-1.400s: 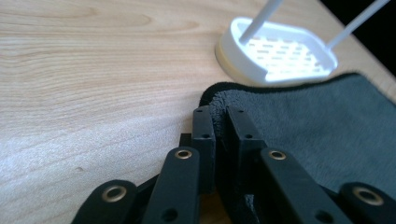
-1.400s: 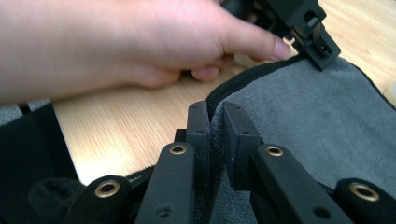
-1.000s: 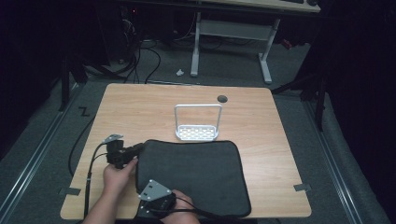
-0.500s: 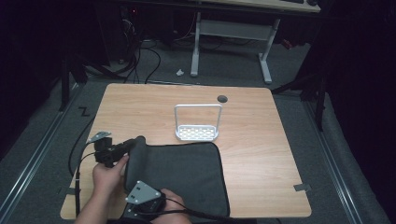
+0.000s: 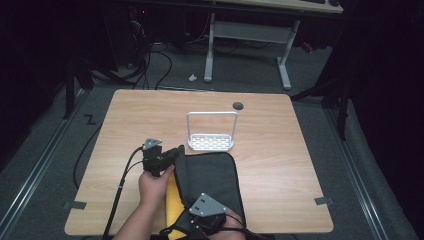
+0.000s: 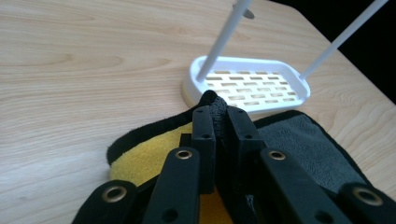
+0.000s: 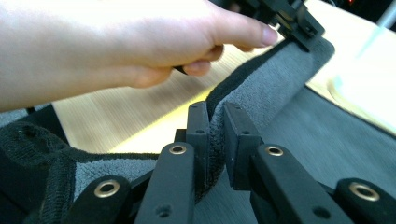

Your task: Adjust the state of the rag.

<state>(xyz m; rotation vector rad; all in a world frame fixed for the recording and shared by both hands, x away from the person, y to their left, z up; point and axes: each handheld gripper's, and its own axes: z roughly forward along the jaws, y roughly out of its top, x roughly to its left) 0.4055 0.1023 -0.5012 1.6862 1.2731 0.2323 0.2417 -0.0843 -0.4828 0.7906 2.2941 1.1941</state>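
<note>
The left hand-held gripper sat w/ its jaws clamped on the far-left corner of a dark grey cloth, lifted slightly off the desk. In the left gripper view the jaws were pressed together on a pinch of the cloth's black-edged fabric, w/ its yellow underside showing below & to the left. The left hand wrapped the gripper body from behind.

The right hand-held gripper was at the near edge of the desk, grey three-cornered plate on top, jaws closed on the cloth's near-left edge. In the right gripper view both jaws squeezed a raised fold of grey fabric; the fold ran away from the camera up to the left hand-held gripper & the left hand holding it.

The cloth lay on the near-centre part of the desk, its left side folded up & over toward the right, so a yellow strip showed along the left. Just beyond its far edge stood a white rack: slotted oval base w/ a tall hoop handle. From the high view, base & cloth were just beside each other; touching or not, can't tell. A dark round hole was near the desk's far edge.
</note>
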